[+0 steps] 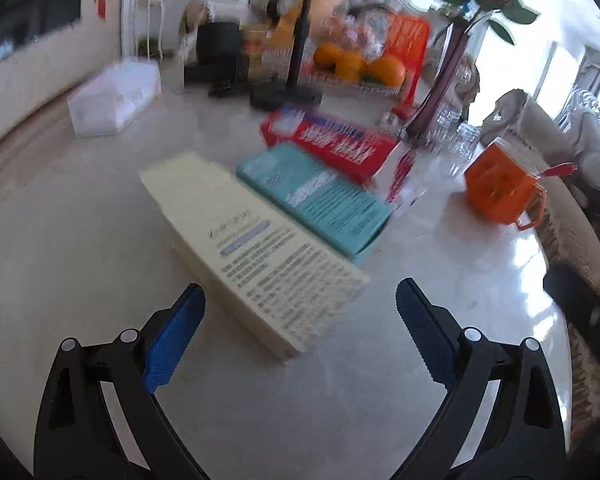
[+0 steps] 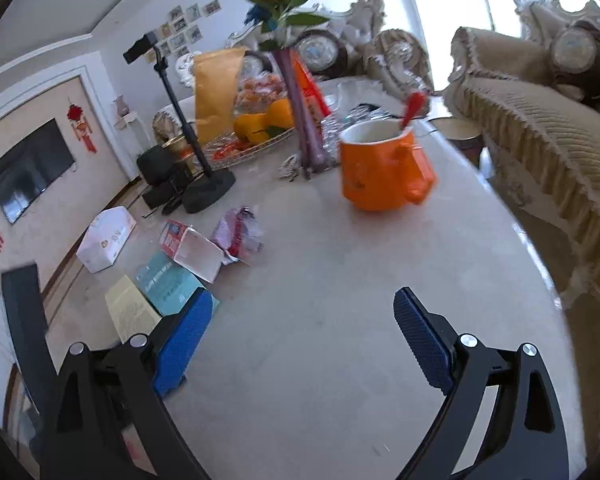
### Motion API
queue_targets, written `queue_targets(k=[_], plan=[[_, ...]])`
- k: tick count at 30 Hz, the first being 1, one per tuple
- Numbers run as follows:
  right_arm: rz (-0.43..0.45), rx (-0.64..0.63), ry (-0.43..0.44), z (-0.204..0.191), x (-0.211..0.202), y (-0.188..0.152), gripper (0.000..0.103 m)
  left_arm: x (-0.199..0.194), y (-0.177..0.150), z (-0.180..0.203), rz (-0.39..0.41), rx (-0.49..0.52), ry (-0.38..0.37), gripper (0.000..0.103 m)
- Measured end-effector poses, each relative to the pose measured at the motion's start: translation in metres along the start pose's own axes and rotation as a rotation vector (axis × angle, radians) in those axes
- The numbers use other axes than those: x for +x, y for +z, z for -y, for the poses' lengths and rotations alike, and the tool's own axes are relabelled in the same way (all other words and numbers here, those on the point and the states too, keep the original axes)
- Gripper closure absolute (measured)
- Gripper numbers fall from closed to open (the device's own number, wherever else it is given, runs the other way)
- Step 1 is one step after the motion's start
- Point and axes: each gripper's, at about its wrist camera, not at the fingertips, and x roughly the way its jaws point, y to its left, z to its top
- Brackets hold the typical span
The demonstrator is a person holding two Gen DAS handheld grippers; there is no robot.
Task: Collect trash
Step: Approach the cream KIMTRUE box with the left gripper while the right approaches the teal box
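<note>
On the pale marble table lie three empty cartons side by side: a cream box, a teal box and a red box. My left gripper is open, its blue pads either side of the cream box's near end and apart from it. In the right wrist view the cream box, the teal box and the red box lie at the left, with a crumpled wrapper beside them. My right gripper is open over bare table, nothing between its fingers.
An orange mug with a red spoon stands mid-table. Behind it are a purple vase of roses, a fruit tray with oranges, a black stand and a white tissue box. A beige sofa borders the table's right edge.
</note>
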Motion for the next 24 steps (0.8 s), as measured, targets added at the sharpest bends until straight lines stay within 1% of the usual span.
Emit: queue_targets(k=[2,4,6,9,12,13,15,18,19,21,24], plan=[[-0.026,-0.038,0.02,-0.009,0.012,0.003,0.015,0.001,0.003,-0.015,-0.017,-0.017,-0.002,0.009],[-0.056,-0.107,0.039,-0.025,0.022,0.001,0.015,0.001,0.009,-0.032,-0.017,0.009,-0.007,0.009],[-0.079,-0.179,0.049,-0.041,0.031,-0.002,0.015,0.0,0.015,-0.051,-0.019,0.034,0.019,0.009],[-0.096,-0.292,0.04,-0.064,0.04,-0.009,0.015,0.001,0.03,-0.077,-0.022,0.057,0.034,0.009],[-0.12,-0.368,0.057,-0.082,0.049,-0.01,0.015,0.002,0.045,-0.096,-0.028,0.129,0.06,0.009],[-0.133,-0.387,0.074,-0.088,0.052,-0.01,0.015,0.004,0.049,-0.099,-0.041,0.149,0.057,0.009],[-0.149,-0.408,0.094,-0.096,0.059,-0.008,0.015,0.007,0.057,-0.107,-0.077,0.171,0.02,0.009],[-0.169,-0.454,0.103,-0.112,0.07,-0.005,0.015,0.011,0.061,-0.112,-0.098,0.166,-0.015,0.009],[-0.174,-0.449,0.114,-0.115,0.073,-0.003,0.015,0.012,0.061,-0.112,-0.099,0.165,-0.022,0.009],[-0.2,-0.406,0.161,-0.116,0.078,0.0,0.015,0.016,0.058,-0.108,-0.106,0.178,-0.047,0.009],[-0.276,-0.345,0.19,-0.112,0.084,-0.003,0.015,0.018,0.055,-0.104,-0.109,0.203,-0.069,0.009]])
